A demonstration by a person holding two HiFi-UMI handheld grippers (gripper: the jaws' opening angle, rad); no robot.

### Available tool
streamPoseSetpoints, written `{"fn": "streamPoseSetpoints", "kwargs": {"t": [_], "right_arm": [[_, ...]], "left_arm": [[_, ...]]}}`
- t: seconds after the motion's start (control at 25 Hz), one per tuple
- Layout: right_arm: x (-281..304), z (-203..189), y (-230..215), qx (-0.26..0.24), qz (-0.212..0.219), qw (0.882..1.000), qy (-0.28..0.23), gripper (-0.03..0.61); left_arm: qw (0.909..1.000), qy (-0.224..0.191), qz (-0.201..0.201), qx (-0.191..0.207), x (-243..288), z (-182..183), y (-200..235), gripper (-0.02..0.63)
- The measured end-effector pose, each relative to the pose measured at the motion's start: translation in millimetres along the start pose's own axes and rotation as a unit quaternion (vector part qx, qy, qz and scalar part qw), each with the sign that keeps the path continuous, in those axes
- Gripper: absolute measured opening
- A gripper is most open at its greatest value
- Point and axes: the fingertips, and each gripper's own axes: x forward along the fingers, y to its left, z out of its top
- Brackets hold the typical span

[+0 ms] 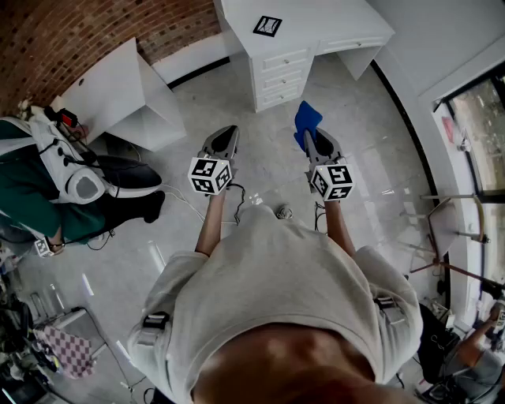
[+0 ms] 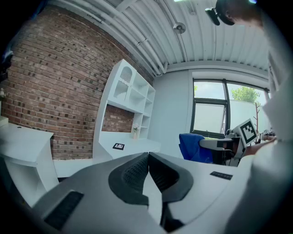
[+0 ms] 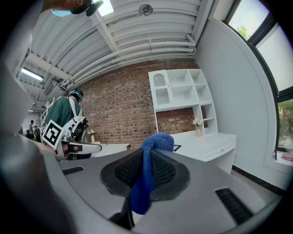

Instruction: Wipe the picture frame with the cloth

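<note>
A small black picture frame (image 1: pixel 267 26) lies flat on the white desk (image 1: pixel 331 24) ahead of me; it also shows as the dark frame (image 2: pixel 118 146) in the left gripper view. My right gripper (image 1: pixel 313 139) is shut on a blue cloth (image 1: pixel 306 121), which bunches out above the jaws and hangs between them as the cloth (image 3: pixel 149 172). My left gripper (image 1: pixel 226 134) is shut with nothing in it, jaw tips touching (image 2: pixel 148 156). Both grippers are held at chest height over the floor, well short of the desk.
The white desk has a drawer unit (image 1: pixel 280 75) and a white shelf hutch (image 2: pixel 129 100) against the brick wall. A second white table (image 1: pixel 118 87) stands to the left. A seated person in green (image 1: pixel 39 189) is at far left. Cables (image 1: pixel 237 207) lie on the floor.
</note>
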Motion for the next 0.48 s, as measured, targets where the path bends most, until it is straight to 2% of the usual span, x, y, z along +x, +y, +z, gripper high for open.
{"fn": "streamPoseSetpoints", "kwargs": {"t": [0.48], "right_arm": [[1.1,-0.7,4.6,0.0,0.006,1.0,0.0,0.061]], "left_arm": [[1.0,0.004,0.002,0.0,0.1,-3.2,-1.1,0.017]]}}
